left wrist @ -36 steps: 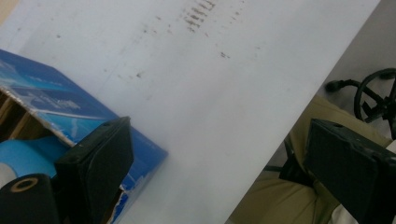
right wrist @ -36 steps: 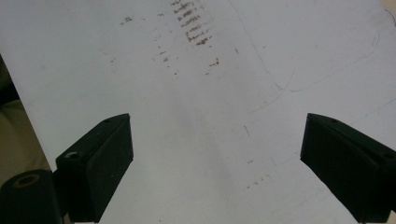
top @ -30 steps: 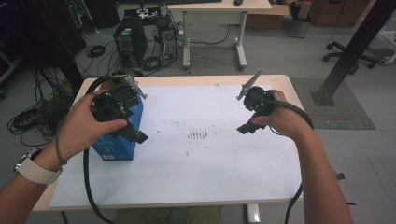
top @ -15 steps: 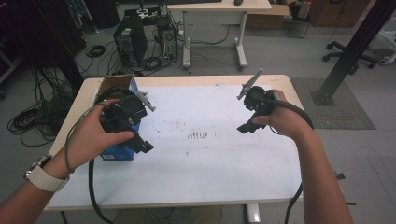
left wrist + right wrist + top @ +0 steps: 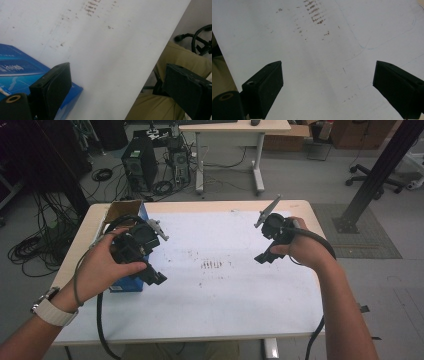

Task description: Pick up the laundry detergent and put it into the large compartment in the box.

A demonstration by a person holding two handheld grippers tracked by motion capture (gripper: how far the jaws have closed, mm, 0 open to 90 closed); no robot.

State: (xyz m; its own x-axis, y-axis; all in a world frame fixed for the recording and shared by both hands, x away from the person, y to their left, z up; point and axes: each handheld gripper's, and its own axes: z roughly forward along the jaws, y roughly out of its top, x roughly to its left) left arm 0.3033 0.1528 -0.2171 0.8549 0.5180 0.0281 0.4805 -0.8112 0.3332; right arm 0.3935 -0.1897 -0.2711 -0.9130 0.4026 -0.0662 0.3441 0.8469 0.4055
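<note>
A blue box (image 5: 125, 284) with an open cardboard flap (image 5: 119, 210) stands at the table's left edge, partly hidden by a hand. My left gripper (image 5: 146, 269) hovers over the box's right side, held in the person's left hand. In the left gripper view its jaws stand wide apart, left gripper (image 5: 120, 96) open and empty, one jaw above the blue box (image 5: 17, 72). My right gripper (image 5: 265, 246) is held above the right part of the white table (image 5: 225, 305). In the right gripper view, the right gripper (image 5: 328, 88) is open with only tabletop between the jaws.
Brown smudge marks (image 5: 212, 264) sit mid-table, also marks (image 5: 314, 10) ahead of the right jaws. The person's khaki trousers (image 5: 175, 57) show past the table's near edge. Behind the table are computer towers (image 5: 137, 167), floor cables, a desk (image 5: 230, 130) and a black post (image 5: 380, 170).
The left hand and its gripper have shifted a little to the right and toward the near edge, coming partly off the blue box. The right gripper has hardly moved.
</note>
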